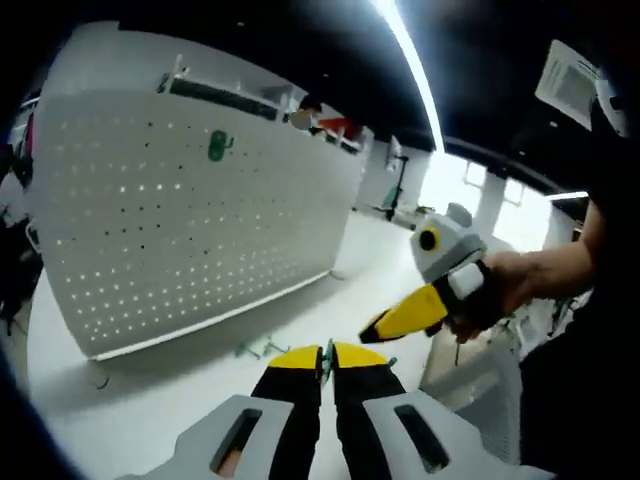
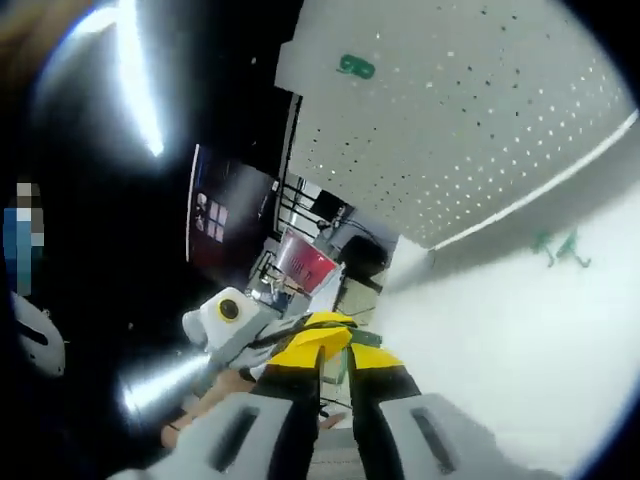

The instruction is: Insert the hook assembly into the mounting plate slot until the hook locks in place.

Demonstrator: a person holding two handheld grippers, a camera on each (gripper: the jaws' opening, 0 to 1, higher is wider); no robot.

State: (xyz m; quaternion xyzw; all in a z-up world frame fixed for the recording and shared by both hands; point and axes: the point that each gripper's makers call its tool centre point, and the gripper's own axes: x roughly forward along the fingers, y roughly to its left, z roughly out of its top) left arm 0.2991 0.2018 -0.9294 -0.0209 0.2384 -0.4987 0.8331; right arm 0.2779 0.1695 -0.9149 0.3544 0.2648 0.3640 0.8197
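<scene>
Both hand-held grippers, left and right, pinch barely visible green hooks before the pegboard.

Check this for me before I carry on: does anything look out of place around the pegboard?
Mostly tidy. One green hook already hangs on the pegboard, while loose green hooks lie scattered on the white table at its base. Nothing looks damaged or spilled.

Pegboard: white, matt, perforated, looks like painted metal. Table: smooth white, faint sheen. Hook: green, glossy, plastic-looking. Left gripper tips: yellow plastic.
</scene>
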